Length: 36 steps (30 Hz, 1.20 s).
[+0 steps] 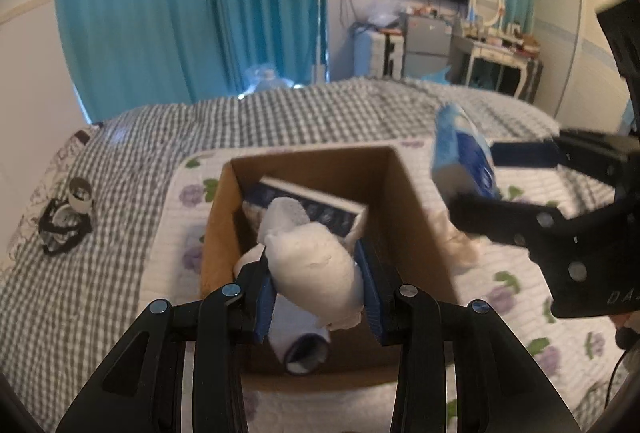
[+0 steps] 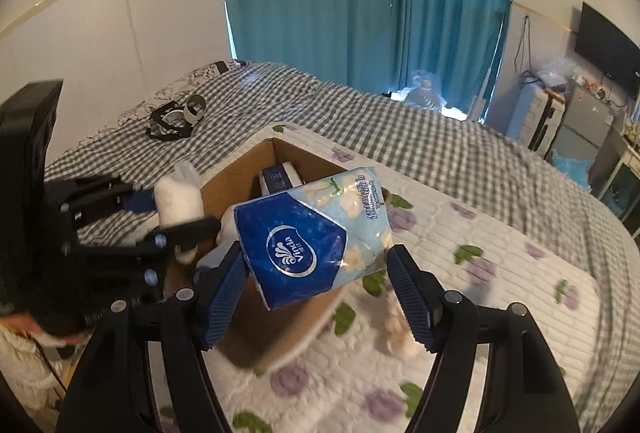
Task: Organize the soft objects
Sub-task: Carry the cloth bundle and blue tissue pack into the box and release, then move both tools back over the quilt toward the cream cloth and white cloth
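Note:
My left gripper (image 1: 316, 273) is shut on a white soft bundle (image 1: 312, 265) and holds it over the open cardboard box (image 1: 412, 201). The box holds a dark blue tissue pack (image 1: 308, 203) and a rolled white-and-blue item (image 1: 304, 351). My right gripper (image 2: 320, 273) is shut on a blue Vinda tissue pack (image 2: 316, 233) and holds it above the box's right side (image 2: 240, 177). The right gripper with its pack (image 1: 464, 157) shows at the right of the left wrist view. The left gripper with its bundle (image 2: 178, 199) shows at the left of the right wrist view.
The box stands on a white floral quilt (image 2: 480, 273) over a grey checked bedspread (image 1: 280, 113). A beige soft object (image 2: 400, 329) lies on the quilt right of the box. A headset with black straps (image 2: 176, 119) lies on the bed's far left. Teal curtains and furniture stand behind.

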Motion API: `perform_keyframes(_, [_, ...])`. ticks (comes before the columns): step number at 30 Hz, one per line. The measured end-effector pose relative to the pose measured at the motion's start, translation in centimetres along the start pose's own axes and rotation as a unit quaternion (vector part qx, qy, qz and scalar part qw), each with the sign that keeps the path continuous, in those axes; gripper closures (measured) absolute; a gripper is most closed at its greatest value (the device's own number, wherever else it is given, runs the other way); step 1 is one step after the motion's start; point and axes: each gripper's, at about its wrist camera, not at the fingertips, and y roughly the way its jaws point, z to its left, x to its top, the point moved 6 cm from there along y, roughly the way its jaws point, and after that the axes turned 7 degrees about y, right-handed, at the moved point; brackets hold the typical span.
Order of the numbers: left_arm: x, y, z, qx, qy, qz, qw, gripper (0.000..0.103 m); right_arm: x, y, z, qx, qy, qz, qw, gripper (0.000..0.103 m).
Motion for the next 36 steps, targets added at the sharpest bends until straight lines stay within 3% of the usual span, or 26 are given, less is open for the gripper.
perform_keyframes(7, [-0.8,4.0,0.8,-0.009,-0.009,0.027,0.9996,0.067,1.8,5.2,-1.3,0.008,0.035,0.007,0.999,0.032])
perform_keyframes(9, [-0.8,4.1,0.5,-0.023,0.000,0.013,0.9997,0.065,2.0,6.2,-1.7,0.013,0.048,0.009,0.999,0.032])
perform_keyframes(10, [-0.9,4.1,0.2,-0.021,0.011,0.004,0.9997,0.059,2.1,6.6,-1.9,0.013,0.052,0.009,0.999,0.030])
perform_keyframes(11, [-0.9,4.2,0.1,-0.021,0.015,0.006,0.9996,0.048,2.1,6.8,-2.0,0.016,0.054,0.007,0.998,0.028])
perform_keyframes(13, [-1.3,4.4,-0.1,-0.022,0.012,0.009,0.9996,0.034,2.3,6.8,-1.9,0.021,0.055,-0.002,0.998,0.017])
perform_keyframes(17, [-1.5,4.1,0.0,-0.029,-0.006,0.012,0.9995,0.034,2.7,5.8,-1.9,0.022,0.067,-0.017,0.997,0.014])
perform_keyframes(23, [-0.1,0.7,-0.5,-0.023,0.000,-0.005,0.9997,0.034,3.4,1.7,-2.7,-0.005,0.064,-0.036,0.997,0.014])
perform_keyframes(27, [2.0,-3.8,-1.2,-0.008,0.001,-0.040,0.9992,0.034,4.0,-3.4,-3.5,-0.035,0.058,-0.057,0.996,0.013])
perform_keyframes(31, [4.1,-8.6,-2.2,0.010,-0.009,-0.086,0.9962,0.020,4.3,-9.8,-4.2,-0.076,0.053,-0.092,0.992,0.010])
perform_keyframes(36, [5.8,-12.6,-4.6,0.012,-0.011,-0.121,0.9925,0.017,3.5,-17.2,-5.1,-0.096,0.056,-0.122,0.986,0.010])
